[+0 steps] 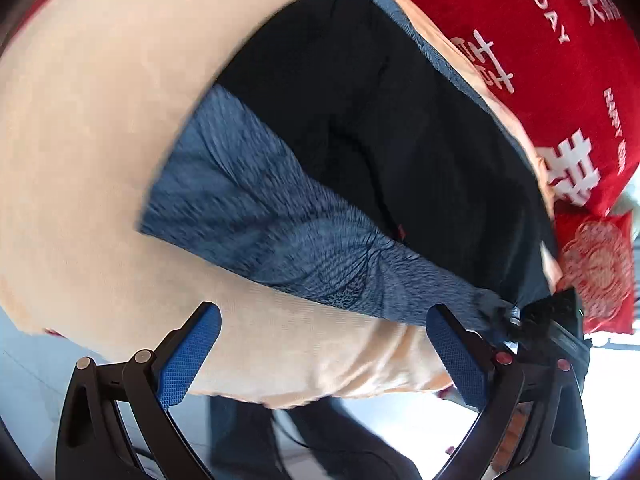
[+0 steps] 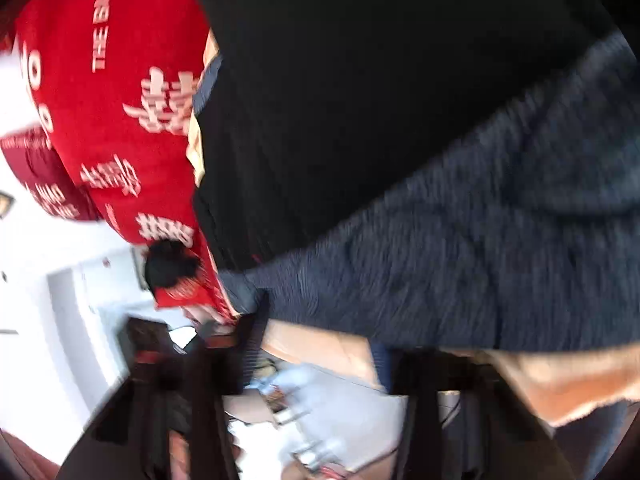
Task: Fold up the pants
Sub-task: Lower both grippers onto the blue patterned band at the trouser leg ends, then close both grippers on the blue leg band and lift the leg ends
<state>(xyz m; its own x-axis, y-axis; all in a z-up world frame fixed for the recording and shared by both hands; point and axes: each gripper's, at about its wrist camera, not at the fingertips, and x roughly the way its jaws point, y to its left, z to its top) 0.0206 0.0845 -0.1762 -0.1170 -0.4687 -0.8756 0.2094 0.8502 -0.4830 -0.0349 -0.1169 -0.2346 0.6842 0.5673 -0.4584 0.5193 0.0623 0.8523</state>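
Note:
The pants [image 1: 380, 132] are black with a wide blue ribbed waistband [image 1: 256, 208] and lie on a peach cloth. My left gripper [image 1: 324, 352] is open and empty, its blue pads [image 1: 188, 356] just short of the waistband, over the peach cloth. In the right wrist view the pants [image 2: 380, 100] and waistband [image 2: 480, 248] fill the frame, strongly blurred. My right gripper [image 2: 316, 364] shows only as dark blurred fingers [image 2: 192, 392] at the waistband's lower edge; its state is unclear. It also appears at the waistband's right end in the left wrist view [image 1: 532, 320].
The peach cloth [image 1: 92, 160] covers the surface and drops off at the near edge. A red blanket with white lettering [image 1: 540, 40] lies beyond the pants, also in the right wrist view [image 2: 120, 92]. Pale floor [image 2: 60, 320] lies below the edge.

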